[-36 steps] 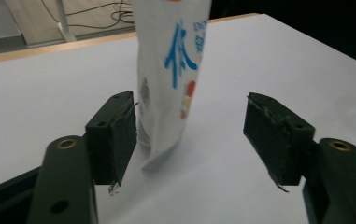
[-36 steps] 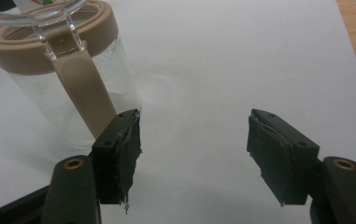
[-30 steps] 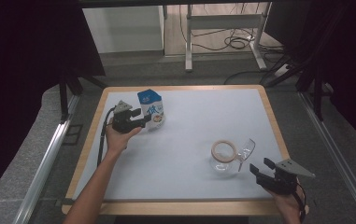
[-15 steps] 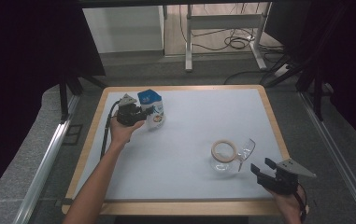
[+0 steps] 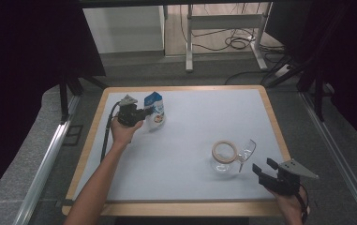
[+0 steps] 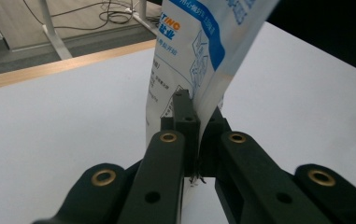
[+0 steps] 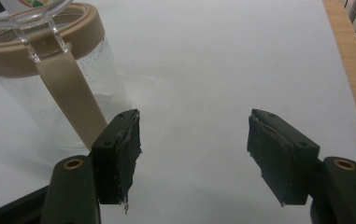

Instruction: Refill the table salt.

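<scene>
A blue and white pouch (image 5: 155, 108) stands at the back left of the table. My left gripper (image 5: 144, 114) is shut on the pouch's (image 6: 199, 60) lower edge, its jaws pinching the film in the left gripper view (image 6: 197, 125). A clear glass jar (image 5: 224, 157) with a tan rim and an open clear lid stands at the front right. My right gripper (image 5: 265, 168) is open just right of and nearer than the jar. In the right gripper view (image 7: 194, 140) the jar (image 7: 49, 79) and its tan strap sit at the left jaw, with nothing between the pads.
The white tabletop (image 5: 190, 126) has a wooden border (image 5: 279, 136). Metal rails run along both sides of the table. A desk frame and cables (image 5: 232, 42) lie on the floor beyond the far edge.
My left gripper moved a little farther back and right and closed on the pouch. The right gripper has barely moved.
</scene>
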